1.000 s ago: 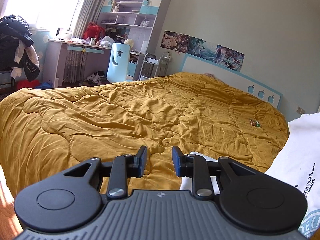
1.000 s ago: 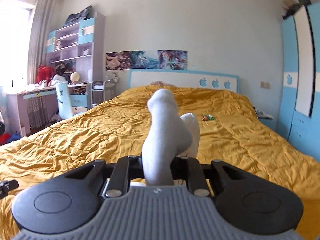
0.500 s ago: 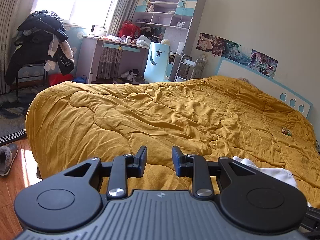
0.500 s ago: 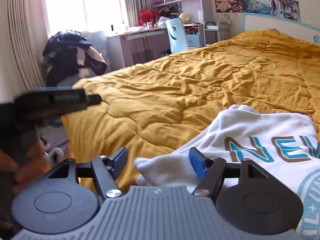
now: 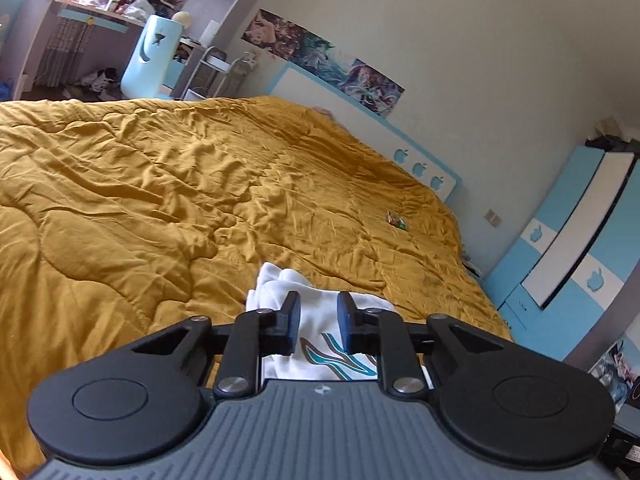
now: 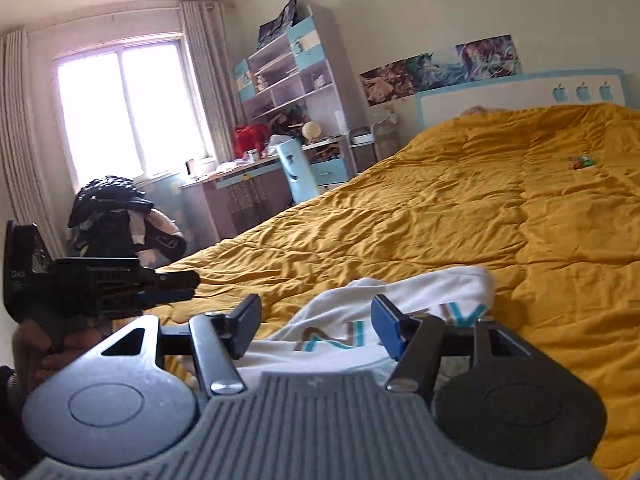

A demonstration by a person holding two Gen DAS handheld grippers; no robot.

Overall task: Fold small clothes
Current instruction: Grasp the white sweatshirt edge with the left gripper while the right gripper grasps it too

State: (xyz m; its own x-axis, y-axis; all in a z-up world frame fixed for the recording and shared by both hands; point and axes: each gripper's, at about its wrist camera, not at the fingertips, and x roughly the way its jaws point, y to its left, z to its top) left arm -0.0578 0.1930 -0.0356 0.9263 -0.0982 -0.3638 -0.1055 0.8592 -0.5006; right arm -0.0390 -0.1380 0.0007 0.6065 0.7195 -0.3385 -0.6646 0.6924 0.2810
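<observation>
Here, a white garment (image 5: 316, 320) with teal and brown lettering, crumpled near the bed's near edge on the mustard quilt (image 5: 160, 184). Letters partly hidden; only "N" and "V" legible. Left claw (image 5: 318, 314) narrowly parted and closing just over the print, gripping nothing. Right claw (image 6: 316, 322) wider apart, closing, cloth beyond it, nothing pinched. Wide bare quilt beyond, save a small wrapper (image 5: 397, 221).

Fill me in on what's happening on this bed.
A person is folding small clothes with a hand-held gripper in each hand. Both hover over a white printed garment lying rumpled on the mustard quilt. The right hand-held gripper and the left hand-held gripper are closing, neither gripping fabric yet.
</observation>
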